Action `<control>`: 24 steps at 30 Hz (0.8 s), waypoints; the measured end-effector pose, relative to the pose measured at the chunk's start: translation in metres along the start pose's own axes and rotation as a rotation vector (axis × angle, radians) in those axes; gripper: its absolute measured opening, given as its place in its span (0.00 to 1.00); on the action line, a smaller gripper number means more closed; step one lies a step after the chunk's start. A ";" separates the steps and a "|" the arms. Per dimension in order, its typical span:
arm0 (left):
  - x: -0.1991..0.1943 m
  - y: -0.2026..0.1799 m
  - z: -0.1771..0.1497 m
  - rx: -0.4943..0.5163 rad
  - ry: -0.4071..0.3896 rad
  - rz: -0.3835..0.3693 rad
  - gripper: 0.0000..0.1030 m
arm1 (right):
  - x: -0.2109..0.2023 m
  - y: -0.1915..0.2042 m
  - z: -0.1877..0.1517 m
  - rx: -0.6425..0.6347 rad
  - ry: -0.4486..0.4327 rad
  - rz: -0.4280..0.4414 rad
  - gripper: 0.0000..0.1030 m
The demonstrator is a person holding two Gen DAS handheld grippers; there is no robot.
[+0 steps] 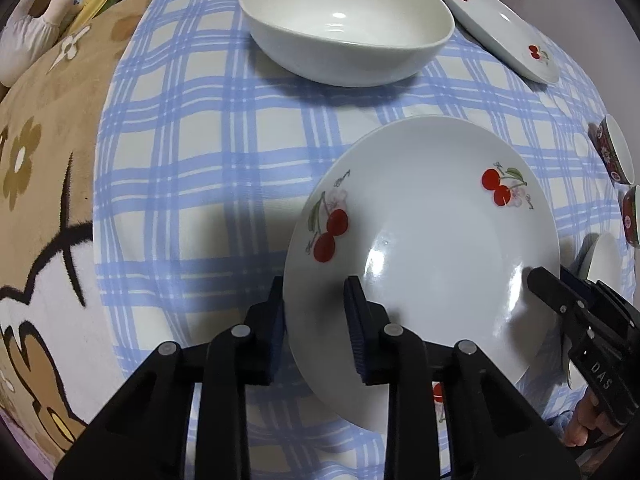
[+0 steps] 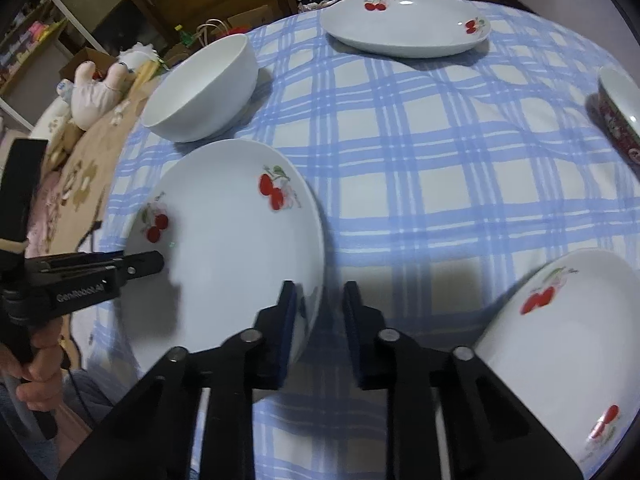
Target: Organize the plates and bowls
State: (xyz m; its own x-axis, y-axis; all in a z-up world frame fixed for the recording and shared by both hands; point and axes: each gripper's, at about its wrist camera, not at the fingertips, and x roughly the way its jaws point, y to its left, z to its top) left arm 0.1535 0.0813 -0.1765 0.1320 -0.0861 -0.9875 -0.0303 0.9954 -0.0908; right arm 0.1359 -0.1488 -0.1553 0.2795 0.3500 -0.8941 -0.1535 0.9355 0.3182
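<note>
- While I look down along my left gripper (image 1: 316, 320), its two pads straddle the near-left rim of a cherry plate (image 1: 424, 248) — one pad outside the rim, one over the plate's face — and they look pressed onto it.
- My right gripper (image 2: 320, 320) straddles the opposite edge of that same cherry plate (image 2: 224, 248); its left pad lies over the rim, its right pad is beyond the edge over the cloth, and whether they pinch I cannot tell from that view.
- From the left view, the right gripper's finger (image 1: 548, 286) reaches onto the plate's right rim.
- That plate sits tilted over the blue checked tablecloth (image 1: 208, 152).
- Beyond it stands a plain white bowl (image 1: 344, 24), with a second cherry plate (image 2: 404, 24) farther back.
- A third cherry plate (image 2: 560, 344) lies just right of my right gripper.
- Two small red-patterned bowls (image 1: 614, 152) sit at the right edge.
- My hand (image 2: 40, 372) grips the left gripper's handle.
</note>
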 end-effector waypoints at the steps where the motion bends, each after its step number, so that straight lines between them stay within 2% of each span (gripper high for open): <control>1: 0.003 0.000 0.001 0.015 0.011 -0.003 0.29 | 0.000 0.000 0.000 0.003 0.001 0.025 0.09; 6: 0.006 -0.005 0.002 0.013 0.007 -0.003 0.30 | 0.001 0.002 -0.001 -0.001 0.001 0.036 0.09; 13: -0.002 0.001 -0.005 0.022 -0.017 0.004 0.25 | 0.000 0.002 -0.002 -0.014 -0.010 0.042 0.10; 18: -0.013 -0.013 -0.010 0.074 -0.046 0.041 0.22 | -0.002 -0.004 -0.004 0.001 -0.003 0.047 0.10; 24: -0.025 -0.034 -0.016 0.120 -0.078 0.011 0.14 | -0.014 -0.019 -0.004 0.030 0.001 0.027 0.10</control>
State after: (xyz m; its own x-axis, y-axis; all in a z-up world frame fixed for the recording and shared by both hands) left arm 0.1352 0.0493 -0.1507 0.2092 -0.0765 -0.9749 0.0863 0.9945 -0.0595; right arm 0.1307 -0.1714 -0.1503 0.2749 0.3752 -0.8852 -0.1322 0.9267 0.3517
